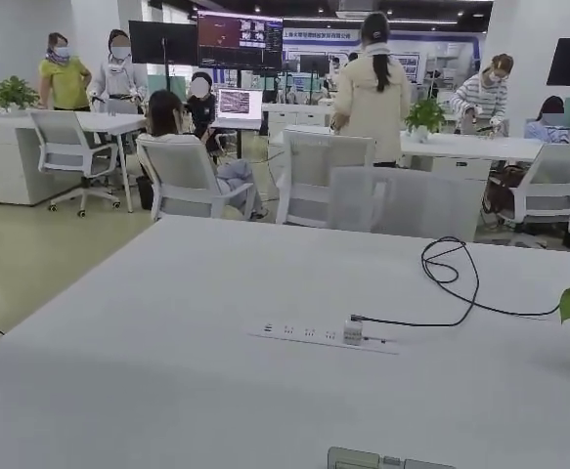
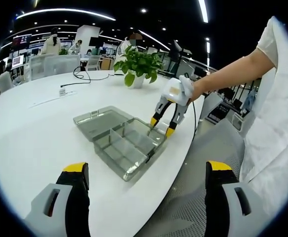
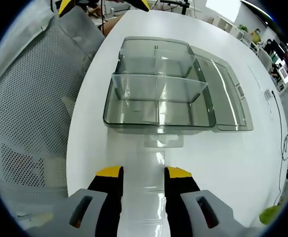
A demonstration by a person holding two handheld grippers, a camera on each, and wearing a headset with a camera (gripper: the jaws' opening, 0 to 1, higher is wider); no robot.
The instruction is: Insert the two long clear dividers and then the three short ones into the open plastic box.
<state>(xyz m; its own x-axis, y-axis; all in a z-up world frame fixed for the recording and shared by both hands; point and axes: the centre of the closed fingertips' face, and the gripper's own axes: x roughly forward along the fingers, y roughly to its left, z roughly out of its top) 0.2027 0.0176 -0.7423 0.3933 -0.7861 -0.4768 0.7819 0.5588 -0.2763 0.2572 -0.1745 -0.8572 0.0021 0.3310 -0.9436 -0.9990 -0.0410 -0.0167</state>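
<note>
The open clear plastic box [image 2: 129, 143] lies near the table's edge, its lid [image 2: 99, 118] folded flat beside it. Clear dividers stand inside and split it into compartments [image 3: 158, 94]. My right gripper [image 3: 144, 173] is shut on a flat clear divider [image 3: 162, 140], whose tabbed end reaches the box's near wall. In the left gripper view that right gripper [image 2: 162, 127] hangs over the box's far end, held by a hand. My left gripper [image 2: 147, 170] is open, jaws wide apart, on the near side of the box and touching nothing. A corner of the box [image 1: 387, 459] peeks in at the bottom of the head view.
A potted plant [image 2: 136, 66] stands on the table behind the box. A power strip [image 1: 328, 334] with a black cable [image 1: 451, 283] lies mid-table. A grey mesh chair [image 3: 35, 98] sits at the table's edge. People and white chairs [image 1: 182, 176] fill the room beyond.
</note>
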